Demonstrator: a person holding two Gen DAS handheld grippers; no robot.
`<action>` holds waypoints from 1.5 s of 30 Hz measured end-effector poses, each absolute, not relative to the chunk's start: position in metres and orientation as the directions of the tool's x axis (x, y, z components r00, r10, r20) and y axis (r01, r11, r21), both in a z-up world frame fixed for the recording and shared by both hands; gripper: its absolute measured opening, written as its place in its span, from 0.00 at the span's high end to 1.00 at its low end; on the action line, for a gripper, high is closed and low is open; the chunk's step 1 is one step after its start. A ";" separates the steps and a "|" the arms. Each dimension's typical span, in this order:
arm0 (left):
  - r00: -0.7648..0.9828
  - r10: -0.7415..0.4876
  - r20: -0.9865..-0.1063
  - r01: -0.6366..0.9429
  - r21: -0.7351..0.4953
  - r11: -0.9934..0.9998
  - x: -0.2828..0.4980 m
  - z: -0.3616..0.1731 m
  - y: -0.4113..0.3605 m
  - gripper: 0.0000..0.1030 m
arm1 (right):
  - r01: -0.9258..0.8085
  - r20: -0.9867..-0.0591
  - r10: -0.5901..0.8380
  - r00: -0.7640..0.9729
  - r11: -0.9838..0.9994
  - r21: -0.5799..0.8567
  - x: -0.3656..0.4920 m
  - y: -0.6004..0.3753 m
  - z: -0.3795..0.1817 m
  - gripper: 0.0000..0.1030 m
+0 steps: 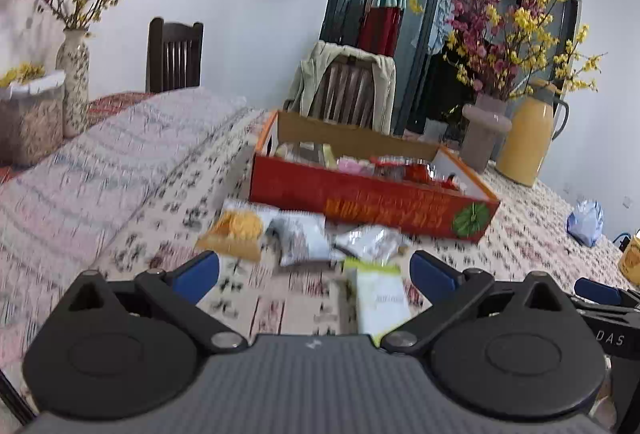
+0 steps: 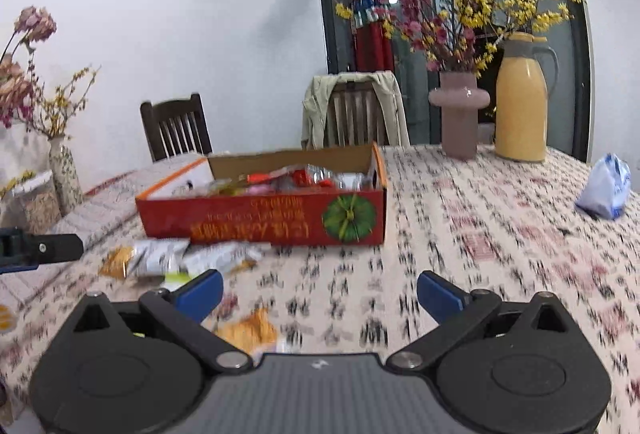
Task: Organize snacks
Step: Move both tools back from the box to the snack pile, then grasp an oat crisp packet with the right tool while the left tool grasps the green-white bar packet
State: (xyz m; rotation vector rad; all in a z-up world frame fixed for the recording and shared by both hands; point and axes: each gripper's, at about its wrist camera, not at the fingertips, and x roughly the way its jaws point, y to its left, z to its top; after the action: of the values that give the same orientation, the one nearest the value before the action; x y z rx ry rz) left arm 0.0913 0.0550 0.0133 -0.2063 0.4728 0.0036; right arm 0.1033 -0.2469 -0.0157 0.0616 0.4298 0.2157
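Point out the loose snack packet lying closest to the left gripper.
The white packet with a green top edge, lying between the left gripper's fingers; the orange and silver packets sit farther off.

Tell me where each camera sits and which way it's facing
Left wrist: on the left gripper, low over the table, facing snack packets and the red box; own open fingers show.
Right wrist: on the right gripper, facing the box's front; own open fingers show.
Shared: box, packets, yellow jug, pink vase.
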 end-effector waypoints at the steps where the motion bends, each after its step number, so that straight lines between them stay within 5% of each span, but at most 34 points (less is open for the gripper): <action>1: 0.887 -0.047 -0.460 -0.052 -0.200 0.978 0.089 0.010 0.056 0.00 | -0.198 -0.418 0.224 0.881 0.975 0.106 0.100 -0.247 -0.019 0.00; 18: 0.864 -0.040 -0.503 -0.068 -0.195 0.978 0.088 -0.001 0.057 0.00 | -0.274 -0.615 0.267 0.742 0.958 0.086 0.143 -0.219 -0.045 0.00; 26: 0.847 -0.050 -0.530 -0.059 -0.187 0.981 0.097 -0.007 0.049 0.00 | -0.265 -0.612 0.251 0.750 0.962 0.070 0.150 -0.219 -0.047 0.57; 36: 0.811 -0.068 -0.581 -0.019 -0.141 0.990 0.119 -0.016 0.015 0.02 | -0.211 -0.505 0.211 0.837 0.976 0.058 0.126 -0.236 -0.039 0.61; 41: 0.773 -0.065 -0.632 -0.022 -0.129 0.991 0.134 -0.021 0.001 0.30 | -0.201 -0.495 0.206 0.844 0.977 0.064 0.121 -0.245 -0.038 0.61; 45: 0.769 -0.081 -0.634 -0.001 -0.128 0.992 0.137 -0.021 -0.006 0.29 | -0.201 -0.496 0.209 0.843 0.977 0.071 0.121 -0.247 -0.040 0.61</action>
State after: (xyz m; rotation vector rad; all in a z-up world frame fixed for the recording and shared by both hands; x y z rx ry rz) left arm 0.1374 -0.0064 -0.0215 -0.1239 0.6927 -0.0435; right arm 0.1212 -0.2472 -0.0397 0.0160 0.5258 0.2165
